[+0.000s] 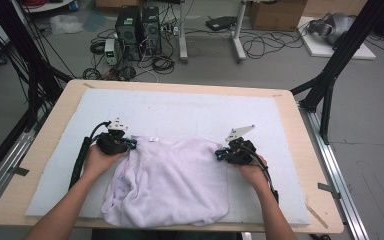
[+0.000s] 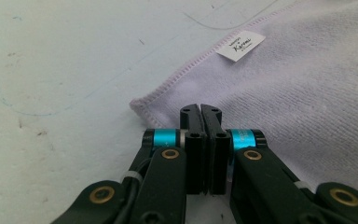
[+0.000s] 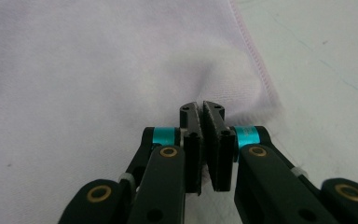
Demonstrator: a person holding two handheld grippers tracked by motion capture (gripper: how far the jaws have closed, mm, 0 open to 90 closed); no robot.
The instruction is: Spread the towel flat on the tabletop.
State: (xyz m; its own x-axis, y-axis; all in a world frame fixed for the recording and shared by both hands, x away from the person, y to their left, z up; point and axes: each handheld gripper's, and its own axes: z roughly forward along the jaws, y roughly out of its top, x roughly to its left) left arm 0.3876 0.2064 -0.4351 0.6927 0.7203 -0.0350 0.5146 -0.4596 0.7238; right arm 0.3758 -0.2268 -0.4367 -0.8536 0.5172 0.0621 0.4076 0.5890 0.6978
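Both grippers pinch towel (image 1: 167,182) corners: left gripper (image 2: 200,112) at 10 o'clock, right gripper (image 3: 201,109) at 2. Left's bite looks thin, maybe; a lift could slip it.

Towel (image 1: 167,182): pale lilac-white, plain, no print; terry texture reads uniform. Hem stitching slightly pinker than the body, seen in both gripper views. Towel label (image 2: 240,45): white with small dark lettering.

Left gripper (image 1: 131,145): black body and jaws, bright turquoise bands at the jaw pivots, brass-coloured rivets on the black links. Right gripper (image 1: 219,155): same scheme, black with turquoise bands and brass-coloured rivets. Plates on top of each gripper: light grey.

Mat (image 1: 190,107): very pale blue-white, marked with faint thin blue pen lines and small dark specks.

Surface (image 1: 305,150): light wood tone, plain, visible as a border around the mat.

Floor (image 1: 370,125): grey.
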